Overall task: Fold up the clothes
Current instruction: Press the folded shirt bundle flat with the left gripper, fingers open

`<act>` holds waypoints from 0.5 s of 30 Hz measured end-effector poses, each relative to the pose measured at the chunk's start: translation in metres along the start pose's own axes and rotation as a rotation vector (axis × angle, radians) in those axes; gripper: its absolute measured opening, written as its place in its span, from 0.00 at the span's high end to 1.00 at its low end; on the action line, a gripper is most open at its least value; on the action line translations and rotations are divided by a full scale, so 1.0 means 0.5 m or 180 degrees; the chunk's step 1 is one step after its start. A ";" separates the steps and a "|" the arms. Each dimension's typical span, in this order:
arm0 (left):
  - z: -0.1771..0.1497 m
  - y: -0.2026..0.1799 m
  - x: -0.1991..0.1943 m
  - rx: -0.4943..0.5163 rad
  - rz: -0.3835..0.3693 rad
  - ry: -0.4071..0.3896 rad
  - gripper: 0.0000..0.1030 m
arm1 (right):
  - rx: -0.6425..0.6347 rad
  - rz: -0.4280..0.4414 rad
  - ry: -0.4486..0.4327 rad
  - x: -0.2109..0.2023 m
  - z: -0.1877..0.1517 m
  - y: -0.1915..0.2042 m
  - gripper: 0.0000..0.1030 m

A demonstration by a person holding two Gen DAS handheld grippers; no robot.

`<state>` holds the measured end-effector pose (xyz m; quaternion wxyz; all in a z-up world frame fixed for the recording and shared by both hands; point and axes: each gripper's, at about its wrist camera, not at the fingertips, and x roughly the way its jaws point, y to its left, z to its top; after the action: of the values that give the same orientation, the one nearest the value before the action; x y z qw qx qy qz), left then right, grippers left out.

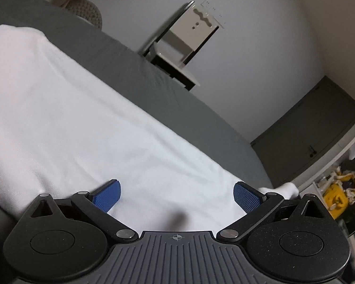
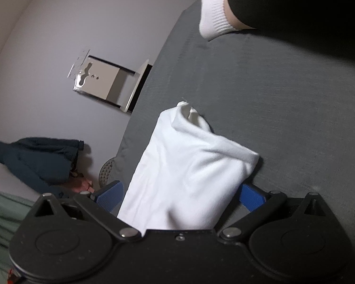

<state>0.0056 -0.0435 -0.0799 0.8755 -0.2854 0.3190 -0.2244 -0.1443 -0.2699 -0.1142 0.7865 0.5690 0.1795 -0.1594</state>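
A white garment (image 1: 78, 118) lies spread flat on the grey bed sheet (image 1: 153, 90) and fills the left and middle of the left wrist view. My left gripper (image 1: 176, 197) hovers low over its near edge, jaws wide apart, with cloth beneath the blue pads (image 1: 107, 195) and nothing pinched. In the right wrist view the white garment (image 2: 189, 165) shows as a narrow folded strip with a rolled far end, lying on the grey sheet (image 2: 284, 118). My right gripper (image 2: 179, 197) straddles the near end of the strip, open, one blue pad (image 2: 250, 197) on each side of the cloth.
A person's foot in a white sock (image 2: 213, 7) with a black trouser leg rests on the bed at the far end. A white wall unit (image 1: 189, 35) hangs beside the bed. A grey cabinet door (image 1: 319, 130), yellow toys (image 1: 338, 196) and a dark jacket (image 2: 35, 158) surround the bed.
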 end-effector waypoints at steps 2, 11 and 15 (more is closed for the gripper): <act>-0.004 -0.004 -0.006 0.0038 -0.0036 0.0011 0.01 | 0.0058 0.0034 -0.0016 0.002 0.003 -0.004 0.00; -0.011 0.022 -0.059 0.0146 -0.0201 0.0206 0.01 | 0.0195 -0.0039 -0.0059 0.009 0.015 -0.008 0.26; -0.008 0.031 -0.051 0.0190 -0.0252 0.0282 0.01 | 0.0531 -0.0151 -0.0138 0.010 0.017 -0.028 0.53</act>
<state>-0.0118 -0.0190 -0.0814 0.8591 -0.2613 0.3390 -0.2806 -0.1453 -0.2823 -0.1257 0.7361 0.6245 0.1619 -0.2047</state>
